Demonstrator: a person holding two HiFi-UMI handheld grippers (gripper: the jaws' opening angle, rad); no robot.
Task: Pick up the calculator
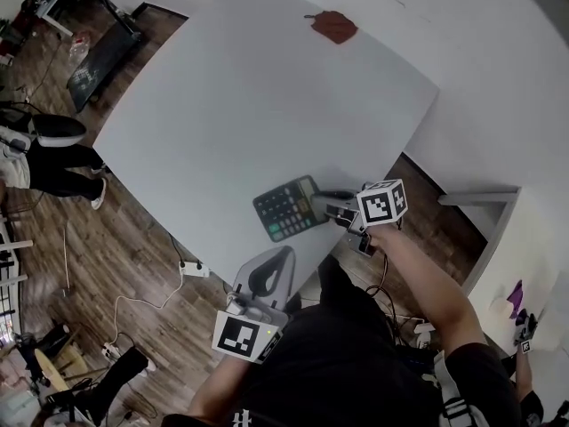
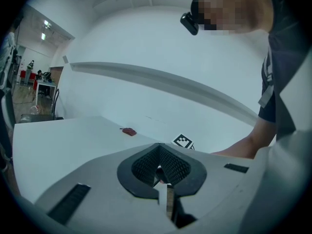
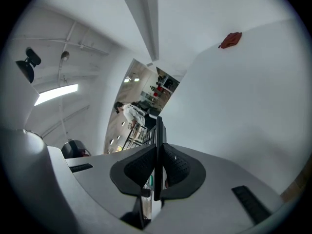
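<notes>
White table, calculator clamped at its near edge.
On the head view I saw the calculator at the table's near edge, with the right gripper at its right end. The left gripper hung just off that same edge, apart from the calculator. My left gripper view showed its jaws pressed together with nothing between them. My right gripper view showed the dark pads closed on the calculator, which stood edge-on between them.

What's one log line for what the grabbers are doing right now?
right gripper: jaws shut on calculator edge | left gripper: jaws shut, empty | calculator: at near table edge | red object: far side
</notes>
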